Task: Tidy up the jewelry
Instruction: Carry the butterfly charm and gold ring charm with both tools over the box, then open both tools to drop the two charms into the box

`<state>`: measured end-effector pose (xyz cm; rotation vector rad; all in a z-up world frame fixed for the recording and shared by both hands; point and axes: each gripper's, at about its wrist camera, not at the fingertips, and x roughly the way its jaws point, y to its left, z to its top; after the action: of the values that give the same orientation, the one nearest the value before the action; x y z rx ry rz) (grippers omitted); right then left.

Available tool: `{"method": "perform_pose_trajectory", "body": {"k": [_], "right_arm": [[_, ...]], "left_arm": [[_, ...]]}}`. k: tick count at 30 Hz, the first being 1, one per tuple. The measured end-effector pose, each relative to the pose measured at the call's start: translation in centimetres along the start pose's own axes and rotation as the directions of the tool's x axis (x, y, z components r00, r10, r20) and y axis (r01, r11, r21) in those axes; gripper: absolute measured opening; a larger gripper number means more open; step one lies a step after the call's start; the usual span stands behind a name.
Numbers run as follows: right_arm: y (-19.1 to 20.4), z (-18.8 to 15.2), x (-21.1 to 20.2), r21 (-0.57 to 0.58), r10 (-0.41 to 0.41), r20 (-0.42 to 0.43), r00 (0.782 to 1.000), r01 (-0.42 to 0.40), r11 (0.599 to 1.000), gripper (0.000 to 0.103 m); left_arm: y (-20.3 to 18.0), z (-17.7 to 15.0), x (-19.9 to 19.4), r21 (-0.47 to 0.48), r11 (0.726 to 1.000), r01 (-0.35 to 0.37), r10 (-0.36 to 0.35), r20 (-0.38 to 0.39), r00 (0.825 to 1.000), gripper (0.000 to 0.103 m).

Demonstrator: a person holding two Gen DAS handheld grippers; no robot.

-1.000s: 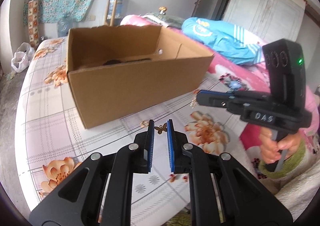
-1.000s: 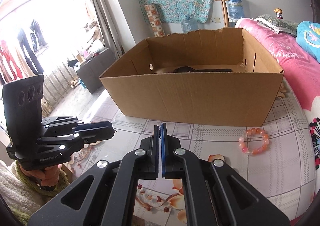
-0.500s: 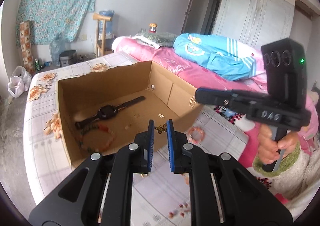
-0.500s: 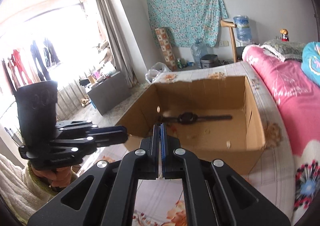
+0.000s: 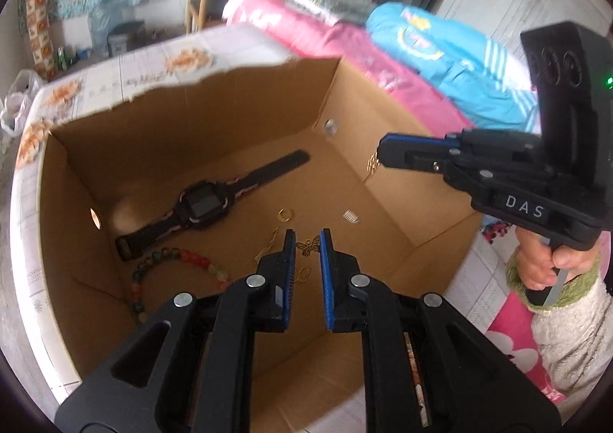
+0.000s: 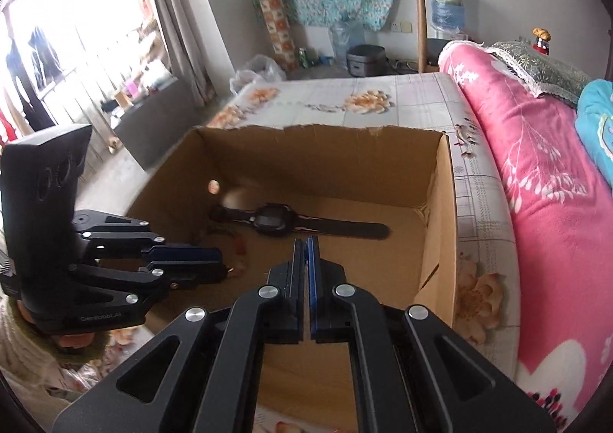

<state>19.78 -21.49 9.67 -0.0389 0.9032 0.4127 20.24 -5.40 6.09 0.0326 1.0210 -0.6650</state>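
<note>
Left gripper (image 5: 305,247), fingers slightly apart, pinches a butterfly pendant (image 5: 309,246) above the cardboard box (image 5: 230,96), near its front wall. Right gripper (image 6: 305,257), fingers together on a thin gold chain (image 5: 372,164), hovers at the right wall. Both pieces hang straight down, long axis vertical, over the box floor; the left is nearer it.

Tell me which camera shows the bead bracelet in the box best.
The left wrist view: the bead bracelet lies in plain sight on the cardboard box floor beside the watch. In the right wrist view only a blurred reddish bit shows behind the left tongs.
</note>
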Motion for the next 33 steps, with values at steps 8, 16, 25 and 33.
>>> {"method": "perform_pose_trajectory", "body": {"k": [8,16,25,33], "right_arm": [[-0.9,0.9,1.8,0.003,-0.041,-0.042,0.998,0.041,0.999,0.004],[-1.8,1.0,1.4,0.029,-0.034,-0.007,0.999,0.034,0.999,0.007],[-1.5,0.2,-3.1,0.052,-0.03,0.134,0.991,0.023,0.998,0.028],[0.3,-6.7,-12.5,0.068,-0.049,0.34,0.939,0.028,0.997,0.071]], "left_arm": [[0.6,0.3,0.7,-0.025,0.999,-0.027,0.026,-0.04,0.999,0.019],[0.9,0.3,0.1,-0.037,0.998,-0.04,0.04,-0.01,0.999,0.024],[-0.4,-0.5,-4.6,-0.003,0.998,-0.061,0.061,0.129,0.99,0.047],[-2.6,-6.6,-11.9,0.089,0.996,-0.027,0.003,0.264,0.965,0.086]]}}
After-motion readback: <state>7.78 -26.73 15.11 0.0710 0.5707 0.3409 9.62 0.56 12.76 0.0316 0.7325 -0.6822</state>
